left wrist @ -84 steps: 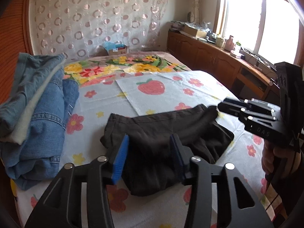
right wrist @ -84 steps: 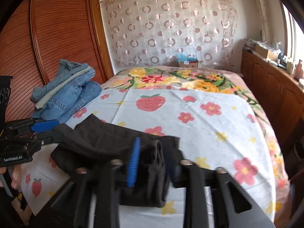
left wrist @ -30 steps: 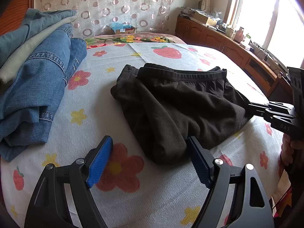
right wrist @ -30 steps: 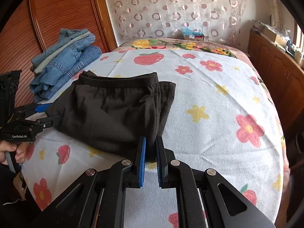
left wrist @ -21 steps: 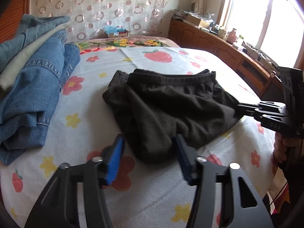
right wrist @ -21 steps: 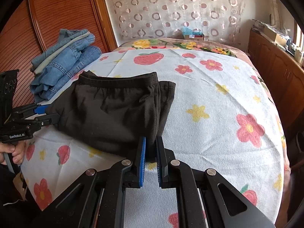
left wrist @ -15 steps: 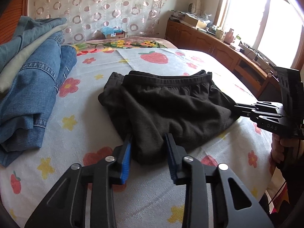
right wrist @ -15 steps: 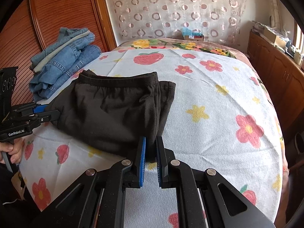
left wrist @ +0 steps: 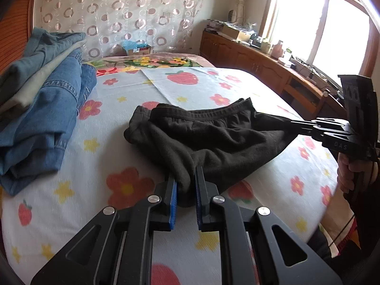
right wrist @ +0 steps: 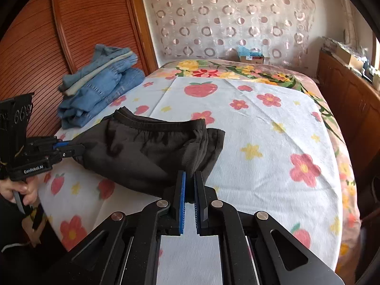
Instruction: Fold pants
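Observation:
Black folded pants (left wrist: 213, 137) lie across the flowered bed sheet (left wrist: 213, 87), waistband toward the far side. My left gripper (left wrist: 185, 178) is closing its blue pads on the near left corner of the pants, and the cloth is bunched and squeezed between them. My right gripper (right wrist: 190, 178) is shut on the near right corner of the pants (right wrist: 147, 149). Each gripper shows in the other's view: the right gripper (left wrist: 294, 124) at the cloth's right tip, the left gripper (right wrist: 73, 148) at its left tip. The near edge hangs slightly off the sheet between them.
A stack of folded blue jeans (left wrist: 47, 109) sits on the bed's left side, against a wooden slatted door (right wrist: 59, 35). A low wooden cabinet (left wrist: 261, 64) with clutter runs under the window on the right. A cardboard box (left wrist: 139, 49) stands beyond the bed's head.
My left jaws went from wide open to pressing on the pants' corner. Both grippers rose a little, and the near edge of the pants lifted with them.

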`<state>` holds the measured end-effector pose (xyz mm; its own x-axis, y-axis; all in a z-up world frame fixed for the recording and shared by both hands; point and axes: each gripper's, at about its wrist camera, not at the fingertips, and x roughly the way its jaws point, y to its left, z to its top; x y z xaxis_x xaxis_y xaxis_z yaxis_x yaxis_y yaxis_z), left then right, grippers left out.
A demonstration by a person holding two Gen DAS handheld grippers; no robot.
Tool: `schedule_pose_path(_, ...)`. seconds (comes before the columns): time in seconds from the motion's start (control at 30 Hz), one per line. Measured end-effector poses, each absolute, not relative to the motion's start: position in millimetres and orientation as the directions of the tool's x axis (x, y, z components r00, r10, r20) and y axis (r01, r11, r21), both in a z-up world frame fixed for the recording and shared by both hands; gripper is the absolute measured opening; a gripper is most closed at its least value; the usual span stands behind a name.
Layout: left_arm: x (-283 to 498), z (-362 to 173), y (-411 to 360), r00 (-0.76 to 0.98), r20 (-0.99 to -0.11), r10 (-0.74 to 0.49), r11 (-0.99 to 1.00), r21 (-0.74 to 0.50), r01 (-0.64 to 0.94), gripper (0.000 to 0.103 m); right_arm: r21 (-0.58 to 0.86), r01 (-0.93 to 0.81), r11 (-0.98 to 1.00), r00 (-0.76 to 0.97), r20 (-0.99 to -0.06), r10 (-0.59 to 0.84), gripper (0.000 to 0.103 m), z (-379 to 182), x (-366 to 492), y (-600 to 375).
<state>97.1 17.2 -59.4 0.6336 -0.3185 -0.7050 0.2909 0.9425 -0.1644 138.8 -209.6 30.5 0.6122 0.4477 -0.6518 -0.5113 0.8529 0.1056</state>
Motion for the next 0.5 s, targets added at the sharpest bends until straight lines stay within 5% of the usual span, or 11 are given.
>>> schedule_pose_path(0.5, 47.9, -57.9, -0.6, 0.632, -0.717, -0.294, 0.941, -0.101, 0.324, 0.014, 0.126, -0.535, 0.835, 0.587, -0.656, 0.475, 0.006, 29.3, 88.8, -233.5)
